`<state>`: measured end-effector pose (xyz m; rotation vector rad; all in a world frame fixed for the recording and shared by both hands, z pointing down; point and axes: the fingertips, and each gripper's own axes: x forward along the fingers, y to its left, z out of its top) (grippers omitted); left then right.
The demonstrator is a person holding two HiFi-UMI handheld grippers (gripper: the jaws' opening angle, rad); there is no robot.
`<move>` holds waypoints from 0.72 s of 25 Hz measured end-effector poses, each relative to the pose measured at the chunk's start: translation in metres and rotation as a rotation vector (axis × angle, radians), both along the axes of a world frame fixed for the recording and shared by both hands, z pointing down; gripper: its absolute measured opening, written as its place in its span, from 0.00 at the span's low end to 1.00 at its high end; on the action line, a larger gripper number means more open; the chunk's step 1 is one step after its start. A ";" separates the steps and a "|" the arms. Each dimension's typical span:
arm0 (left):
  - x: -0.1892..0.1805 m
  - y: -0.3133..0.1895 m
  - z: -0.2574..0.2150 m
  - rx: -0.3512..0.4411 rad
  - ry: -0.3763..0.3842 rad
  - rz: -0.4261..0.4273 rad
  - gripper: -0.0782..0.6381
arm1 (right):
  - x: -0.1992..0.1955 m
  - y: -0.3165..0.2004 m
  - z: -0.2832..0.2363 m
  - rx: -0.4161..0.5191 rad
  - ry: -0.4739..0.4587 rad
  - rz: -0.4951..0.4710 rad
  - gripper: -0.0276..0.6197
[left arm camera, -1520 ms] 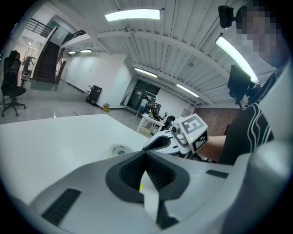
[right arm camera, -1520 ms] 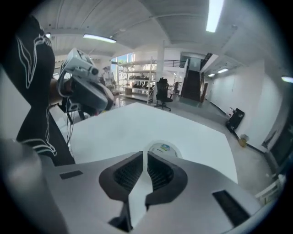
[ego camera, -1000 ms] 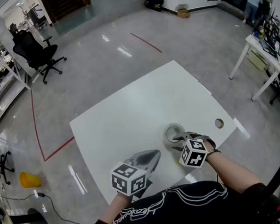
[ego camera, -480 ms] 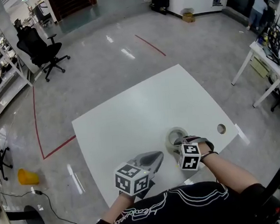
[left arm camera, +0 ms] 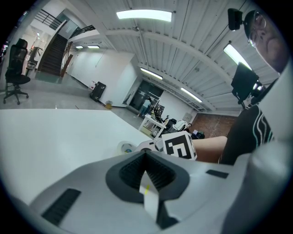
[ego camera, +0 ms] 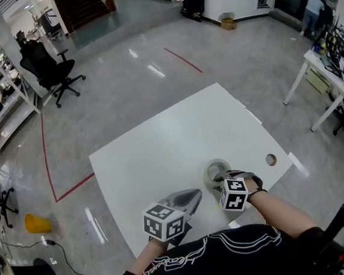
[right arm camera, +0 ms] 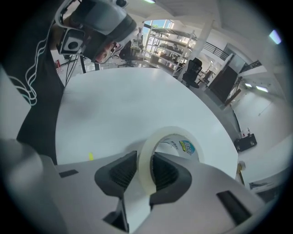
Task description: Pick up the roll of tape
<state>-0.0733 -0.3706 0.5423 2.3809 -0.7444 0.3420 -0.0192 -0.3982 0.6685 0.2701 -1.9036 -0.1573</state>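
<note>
Translucent roll of tape (right arm camera: pixel 170 136) lying on smooth white desk (ego camera: pixel 161 147), ring wall between ribbed black pads (right arm camera: pixel 122 172) of right hand-held gripper (right arm camera: pixel 145 170), jaws closing. Left hand-held gripper (left arm camera: pixel 145 154) closed, empty, nearby.

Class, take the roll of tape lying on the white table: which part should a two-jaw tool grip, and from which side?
Grip its near wall from above, one jaw in the hole, one outside: the roll of tape lies flat, hole up, its wall thin. The right tool is closing its jaws astride that wall.
</note>
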 end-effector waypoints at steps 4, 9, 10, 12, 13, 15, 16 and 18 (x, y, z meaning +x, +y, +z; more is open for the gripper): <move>-0.003 -0.004 -0.002 -0.006 0.009 -0.004 0.11 | 0.001 -0.008 -0.012 -0.034 -0.124 0.128 0.19; -0.004 -0.007 -0.004 0.005 0.017 -0.009 0.11 | -0.002 -0.011 -0.045 -0.151 -0.431 0.354 0.19; -0.005 -0.007 -0.006 0.009 0.020 -0.010 0.11 | -0.002 -0.011 -0.054 -0.160 -0.484 0.382 0.19; -0.006 -0.007 -0.012 0.017 0.028 -0.014 0.11 | -0.002 -0.008 -0.076 -0.169 -0.586 0.425 0.19; -0.006 -0.006 -0.016 0.022 0.033 -0.016 0.11 | -0.002 -0.007 -0.088 -0.175 -0.638 0.445 0.19; -0.005 -0.005 -0.025 0.038 0.044 -0.020 0.11 | -0.001 -0.003 -0.113 -0.189 -0.748 0.480 0.19; -0.005 -0.005 -0.029 0.047 0.050 -0.022 0.11 | -0.001 -0.002 -0.127 -0.197 -0.805 0.492 0.19; -0.007 -0.004 -0.037 0.070 0.061 -0.026 0.11 | -0.001 0.002 -0.152 -0.219 -0.923 0.503 0.19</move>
